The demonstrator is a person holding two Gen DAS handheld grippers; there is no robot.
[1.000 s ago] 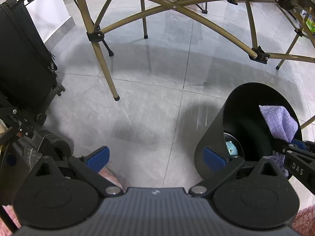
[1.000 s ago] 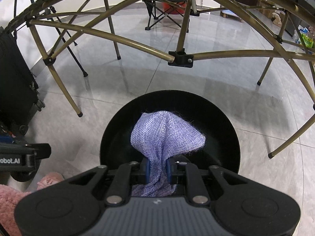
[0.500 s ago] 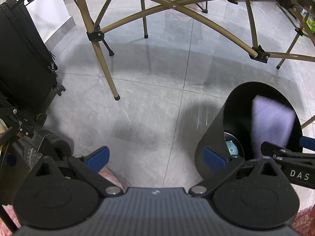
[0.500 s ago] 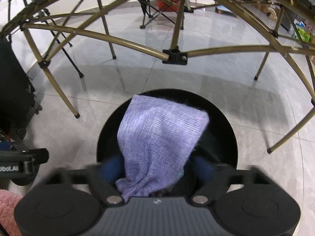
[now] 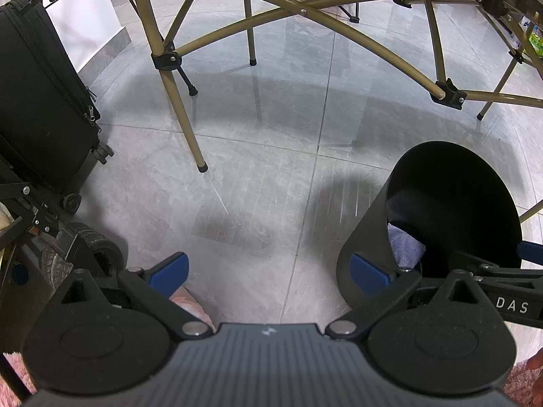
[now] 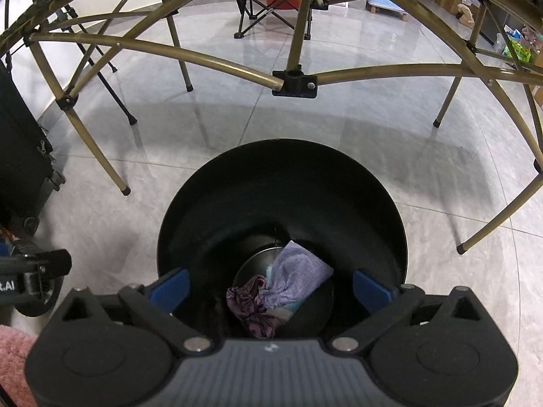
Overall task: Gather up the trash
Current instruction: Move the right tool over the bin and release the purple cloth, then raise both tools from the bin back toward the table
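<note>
A black round bin (image 6: 281,176) stands on the grey tiled floor, right under my right gripper (image 6: 271,286), which is open and empty above its mouth. A lilac cloth (image 6: 298,278) lies at the bottom of the bin beside a dark purple crumpled piece (image 6: 251,302). In the left wrist view the bin (image 5: 366,237) is at the lower right, with the lilac cloth (image 5: 404,244) showing inside. My left gripper (image 5: 268,273) is open and empty over the floor, left of the bin.
Bronze folding-table legs (image 5: 183,115) cross the floor ahead. A black suitcase (image 5: 37,101) stands at the left. A pink fluffy thing (image 5: 190,305) lies under the left gripper. A folding chair (image 6: 264,3) stands far back.
My right gripper opened and let go of the lilac cloth, which fell to the bottom of the bin. The left gripper has stayed still.
</note>
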